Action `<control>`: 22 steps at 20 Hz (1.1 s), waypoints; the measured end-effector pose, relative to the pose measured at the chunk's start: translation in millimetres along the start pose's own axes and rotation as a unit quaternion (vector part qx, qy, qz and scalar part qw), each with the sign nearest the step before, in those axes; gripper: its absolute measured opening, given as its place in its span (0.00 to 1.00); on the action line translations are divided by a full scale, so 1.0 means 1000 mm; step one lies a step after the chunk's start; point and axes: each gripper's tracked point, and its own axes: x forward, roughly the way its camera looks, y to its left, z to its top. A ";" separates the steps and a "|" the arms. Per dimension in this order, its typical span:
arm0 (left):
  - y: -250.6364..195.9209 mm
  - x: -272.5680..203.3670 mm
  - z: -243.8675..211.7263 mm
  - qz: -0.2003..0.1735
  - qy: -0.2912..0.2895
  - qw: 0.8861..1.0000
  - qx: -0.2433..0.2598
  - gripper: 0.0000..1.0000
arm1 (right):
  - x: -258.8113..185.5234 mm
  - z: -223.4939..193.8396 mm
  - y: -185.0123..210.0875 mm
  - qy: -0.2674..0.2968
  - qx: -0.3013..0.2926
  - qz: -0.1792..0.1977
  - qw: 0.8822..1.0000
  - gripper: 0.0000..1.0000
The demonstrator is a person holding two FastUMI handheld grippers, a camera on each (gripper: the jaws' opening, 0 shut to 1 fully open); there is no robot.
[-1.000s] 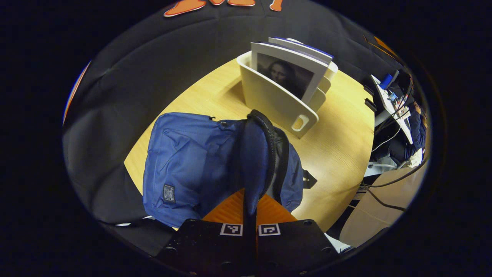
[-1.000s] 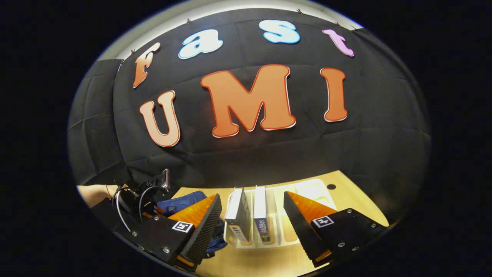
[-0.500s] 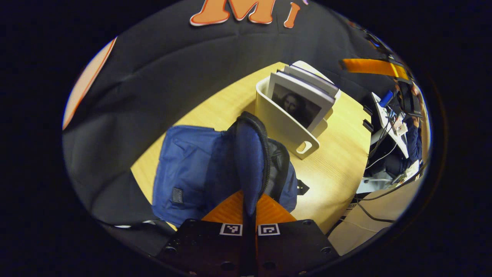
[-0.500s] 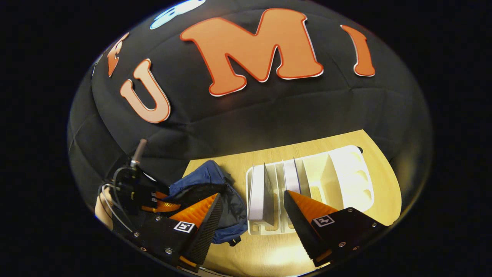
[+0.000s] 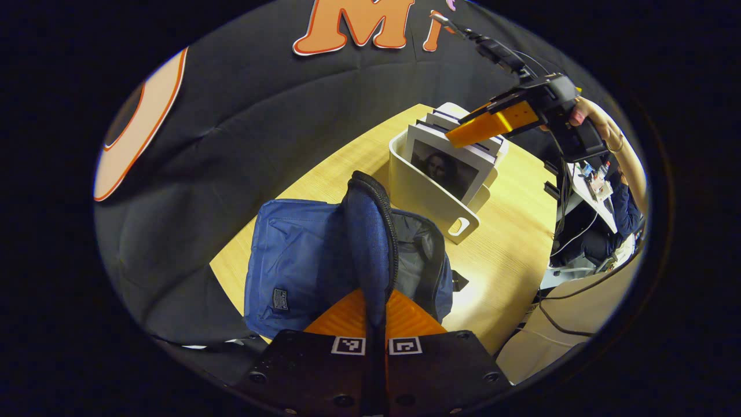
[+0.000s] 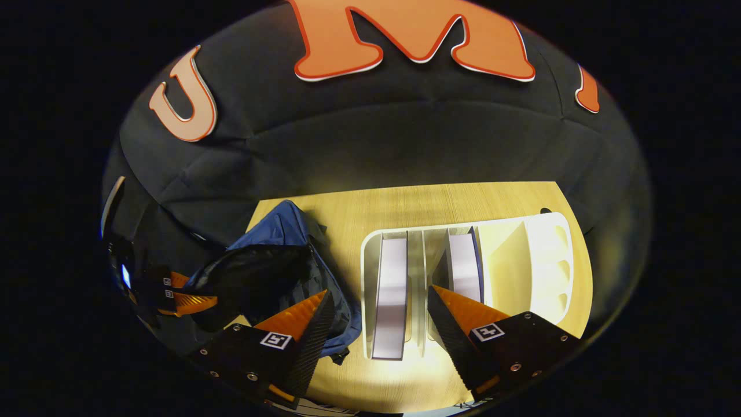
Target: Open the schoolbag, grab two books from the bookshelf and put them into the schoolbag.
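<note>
My left gripper (image 5: 376, 313) is pinching the blue cloth schoolbag's (image 5: 295, 255) padded, zip-edged flap upright, its mouth gaping. My right gripper (image 6: 379, 324) is hovering wide open above two slim books (image 6: 391, 289) standing in the white plastic bookshelf (image 6: 544, 260) beside it.

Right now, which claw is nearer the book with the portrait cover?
Right. The right claw hangs open just above that book in the bookshelf; the left claw grips the schoolbag flap farther away.

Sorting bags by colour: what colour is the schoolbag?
Blue schoolbag, with a dark lining; the left gripper view shows it best.
</note>
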 end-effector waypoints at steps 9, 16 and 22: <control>-0.001 0.000 -0.001 -0.009 -0.002 1.000 -0.006 0.01 | 0.032 -0.020 -0.005 0.055 -0.018 -0.028 0.998 0.85; 0.000 0.001 -0.001 -0.014 0.001 1.000 -0.010 0.01 | 0.035 -0.027 -0.011 0.091 -0.010 -0.020 0.996 0.34; -0.001 0.004 -0.006 -0.022 0.008 1.000 -0.015 0.01 | -0.010 -0.018 -0.020 0.061 0.003 0.000 0.998 0.29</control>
